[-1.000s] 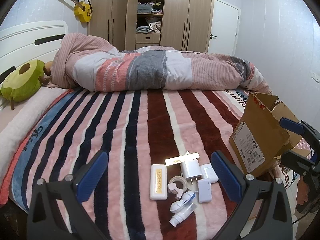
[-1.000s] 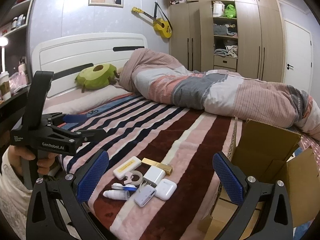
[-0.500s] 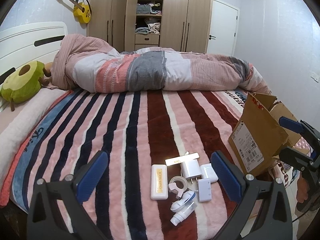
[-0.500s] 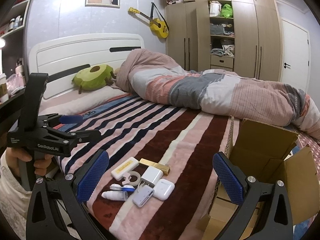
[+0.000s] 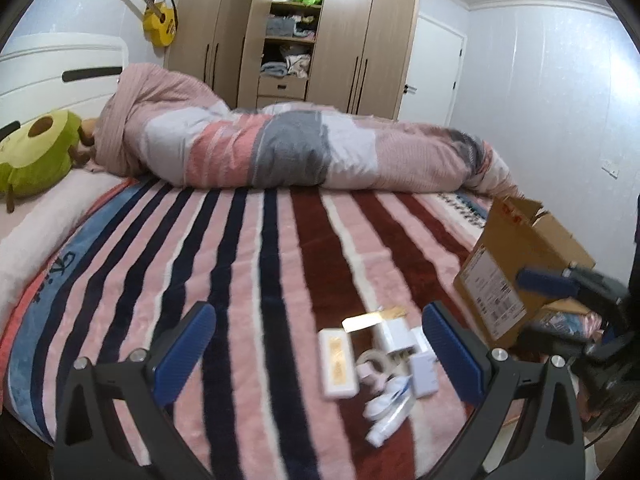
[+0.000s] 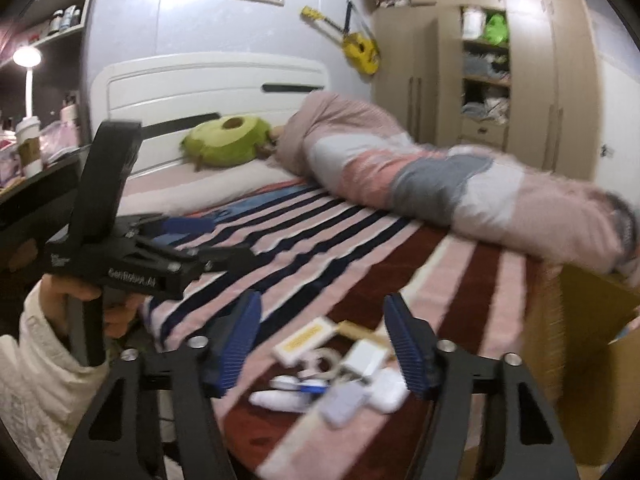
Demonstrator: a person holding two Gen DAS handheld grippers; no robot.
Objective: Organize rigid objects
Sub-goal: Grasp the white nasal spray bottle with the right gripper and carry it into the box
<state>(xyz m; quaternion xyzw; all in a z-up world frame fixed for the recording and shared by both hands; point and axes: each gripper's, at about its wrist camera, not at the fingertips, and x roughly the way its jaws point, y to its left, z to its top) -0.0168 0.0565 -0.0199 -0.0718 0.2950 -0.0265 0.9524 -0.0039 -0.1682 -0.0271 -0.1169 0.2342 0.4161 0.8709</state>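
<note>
A cluster of small rigid things lies on the striped blanket near the bed's front edge: a white case with a yellow label (image 5: pixel 337 362) (image 6: pixel 306 339), a gold bar (image 5: pixel 374 318) (image 6: pixel 360 330), a white charger (image 5: pixel 396 334) (image 6: pixel 366 356), a tape ring (image 5: pixel 374 362), a white tube (image 6: pixel 280 399) and a white earbud case (image 6: pixel 386 390). My left gripper (image 5: pixel 320 354) is open and empty above the cluster's left side. My right gripper (image 6: pixel 322 346) is open, narrower, and empty, just over the cluster.
An open cardboard box (image 5: pixel 516 268) (image 6: pixel 592 364) stands at the right of the cluster. A rolled quilt (image 5: pixel 300 152) lies across the far side of the bed. A green plush pillow (image 5: pixel 36 152) lies by the headboard. A wardrobe stands behind.
Both grippers have moved forward and swung left. The right gripper's jaws have narrowed and dropped closer to the cluster. The objects lie as before.
</note>
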